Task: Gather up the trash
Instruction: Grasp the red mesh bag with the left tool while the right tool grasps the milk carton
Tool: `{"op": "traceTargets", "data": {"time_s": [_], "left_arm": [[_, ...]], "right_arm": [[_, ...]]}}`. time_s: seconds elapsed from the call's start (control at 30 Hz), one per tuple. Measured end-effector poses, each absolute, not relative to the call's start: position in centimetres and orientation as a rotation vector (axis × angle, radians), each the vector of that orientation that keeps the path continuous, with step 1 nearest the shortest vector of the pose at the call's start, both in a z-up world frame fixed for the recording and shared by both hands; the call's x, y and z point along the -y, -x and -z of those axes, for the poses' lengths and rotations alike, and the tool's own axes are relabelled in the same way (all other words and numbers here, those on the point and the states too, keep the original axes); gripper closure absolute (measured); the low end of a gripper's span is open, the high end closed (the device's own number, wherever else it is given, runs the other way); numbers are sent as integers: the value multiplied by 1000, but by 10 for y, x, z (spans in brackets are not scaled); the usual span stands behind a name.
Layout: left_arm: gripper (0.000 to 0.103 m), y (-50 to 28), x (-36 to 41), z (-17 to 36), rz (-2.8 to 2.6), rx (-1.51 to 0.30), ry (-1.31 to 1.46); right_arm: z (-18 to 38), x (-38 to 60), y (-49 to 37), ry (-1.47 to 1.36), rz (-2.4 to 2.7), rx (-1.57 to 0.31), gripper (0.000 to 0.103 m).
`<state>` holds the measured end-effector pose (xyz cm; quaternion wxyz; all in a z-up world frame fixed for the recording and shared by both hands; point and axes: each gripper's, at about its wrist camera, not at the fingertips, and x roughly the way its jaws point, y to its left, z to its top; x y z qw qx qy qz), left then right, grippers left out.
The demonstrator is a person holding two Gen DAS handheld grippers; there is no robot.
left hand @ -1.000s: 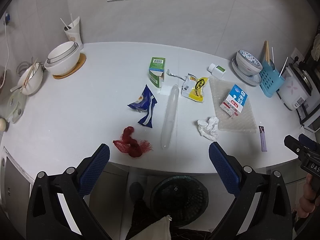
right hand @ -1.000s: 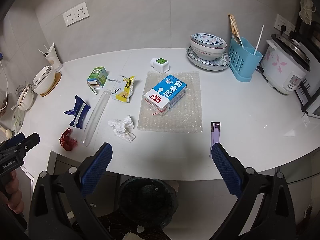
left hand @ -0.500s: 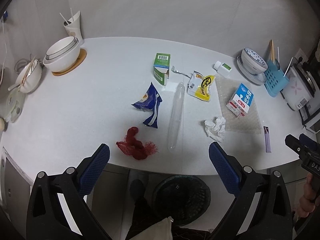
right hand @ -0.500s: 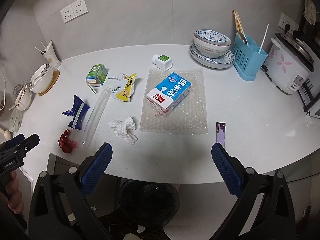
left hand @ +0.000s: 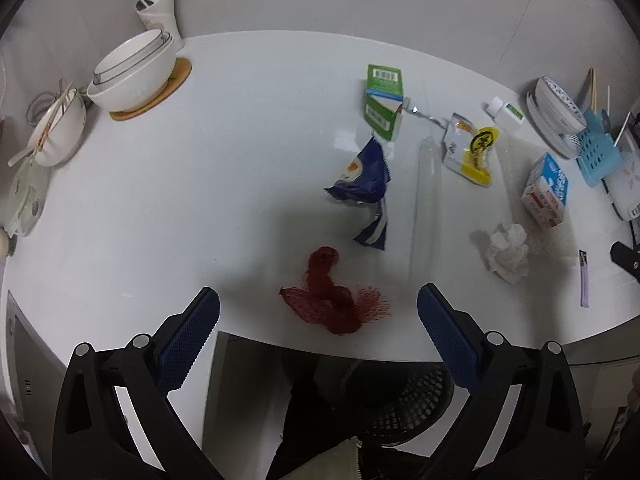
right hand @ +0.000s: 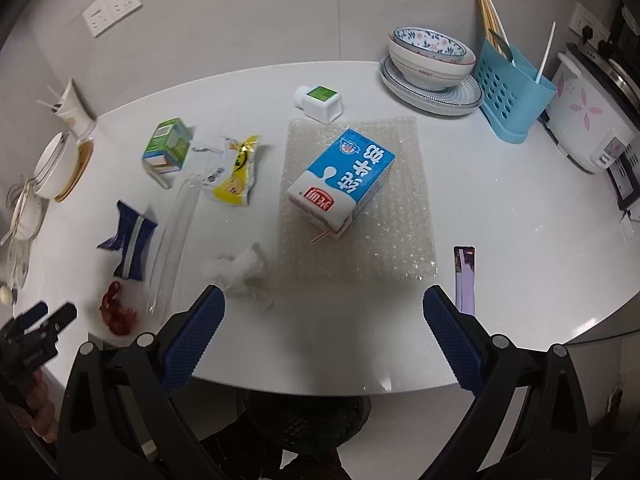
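Trash lies on the white counter (left hand: pixel 200 200). A red mesh net (left hand: pixel 332 296) lies near the front edge, just ahead of my open, empty left gripper (left hand: pixel 318 320). Beyond it are a blue wrapper (left hand: pixel 364 188), a clear plastic tube (left hand: pixel 426 200), a green carton (left hand: pixel 382 100), a yellow packet (left hand: pixel 472 148) and crumpled tissue (left hand: pixel 508 252). My open, empty right gripper (right hand: pixel 324 320) hovers before a blue milk carton (right hand: pixel 344 184) on bubble wrap (right hand: pixel 400 232). Tissue (right hand: pixel 240 268) and a purple wrapper (right hand: pixel 464 276) lie close by. A black mesh bin (left hand: pixel 404 400) stands under the counter edge.
White bowls (left hand: pixel 132 68) and a cup with sticks (left hand: pixel 158 8) stand at the back left. A patterned bowl on a plate (right hand: pixel 432 60), a blue utensil holder (right hand: pixel 516 88), a rice cooker (right hand: pixel 592 120) and a small white bottle (right hand: pixel 320 100) stand at the back right.
Both grippers have moved forward and lower toward the counter. The red net now lies close between the left fingers' line. Nothing on the counter has moved.
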<state>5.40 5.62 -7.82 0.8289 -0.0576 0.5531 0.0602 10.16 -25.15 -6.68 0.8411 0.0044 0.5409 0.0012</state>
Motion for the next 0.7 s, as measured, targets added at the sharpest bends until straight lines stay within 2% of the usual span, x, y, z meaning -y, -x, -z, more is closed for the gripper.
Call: {"op": "traceTargets", "data": {"time_s": [0.33,0.7], "left_arm": [[9,-77,-84,135,-98,-1301,119],[11,-83,-77,162,-72,-1395,146]], "right_arm": [[90,262,-166,-97,102,-1220,8],[117,282,-236,-254,264,-1298,10]]}}
